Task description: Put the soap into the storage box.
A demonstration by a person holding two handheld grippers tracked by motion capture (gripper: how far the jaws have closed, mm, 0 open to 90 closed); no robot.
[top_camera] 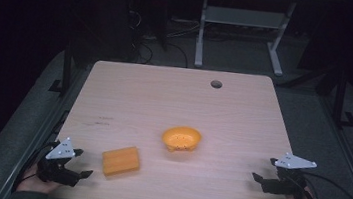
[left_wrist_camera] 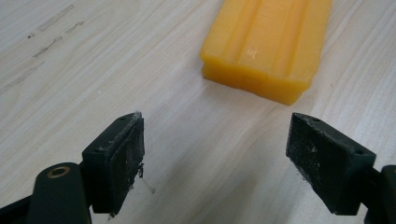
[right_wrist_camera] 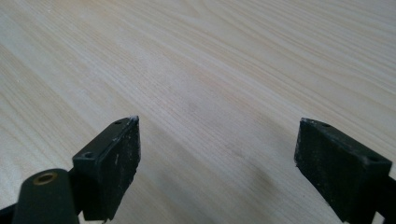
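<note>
The left gripper [left_wrist_camera: 215, 140] has its jaws spread wide with nothing between them but bare wood, and the orange block [left_wrist_camera: 266, 44] lies just ahead of them, apart from both pads, near the table's [top_camera: 139, 95] front left corner. The right gripper [right_wrist_camera: 217, 144] is likewise wide open and empty, low over plain tabletop at the front right corner, well apart from the orange bowl [top_camera: 181, 139] that sits near the middle. Between block, bowl and the far edge with its small round hole [top_camera: 216, 84] the wood lies open.
</note>
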